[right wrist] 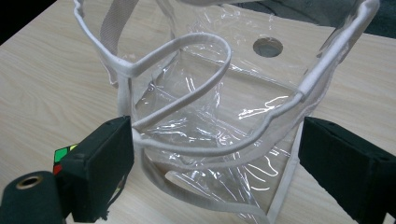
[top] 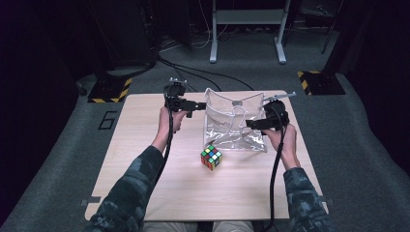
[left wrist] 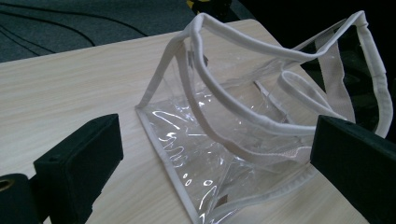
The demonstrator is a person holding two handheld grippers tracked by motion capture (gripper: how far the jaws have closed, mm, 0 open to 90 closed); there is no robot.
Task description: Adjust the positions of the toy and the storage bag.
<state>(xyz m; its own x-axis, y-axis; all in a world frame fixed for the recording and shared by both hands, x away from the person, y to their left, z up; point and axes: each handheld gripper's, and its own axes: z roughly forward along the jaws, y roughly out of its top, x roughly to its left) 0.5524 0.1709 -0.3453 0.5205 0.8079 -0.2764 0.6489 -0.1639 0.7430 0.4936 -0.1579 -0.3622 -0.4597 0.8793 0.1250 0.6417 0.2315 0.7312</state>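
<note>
A clear plastic bag (top: 234, 123) with white trim and handles stands open-topped on the far middle of the wooden table (top: 145, 193). A multicoloured puzzle cube (top: 212, 157) sits just in front of it. My left gripper (top: 193, 104) hovers at the bag's left side, open, with the bag (left wrist: 233, 126) ahead of its wide jaws (left wrist: 215, 163). My right gripper (top: 249, 124) is at the bag's right side, open. The bag's near end (right wrist: 210, 116) lies between its jaws (right wrist: 219, 168) without being squeezed. A corner of the cube (right wrist: 63, 156) peeks past its left jaw.
Cables run over the grey floor behind the table. Two yellow-and-black striped bases (top: 111, 89) (top: 319, 82) stand at the far corners, with a white frame stand (top: 246, 29) beyond. The table's front half is bare wood.
</note>
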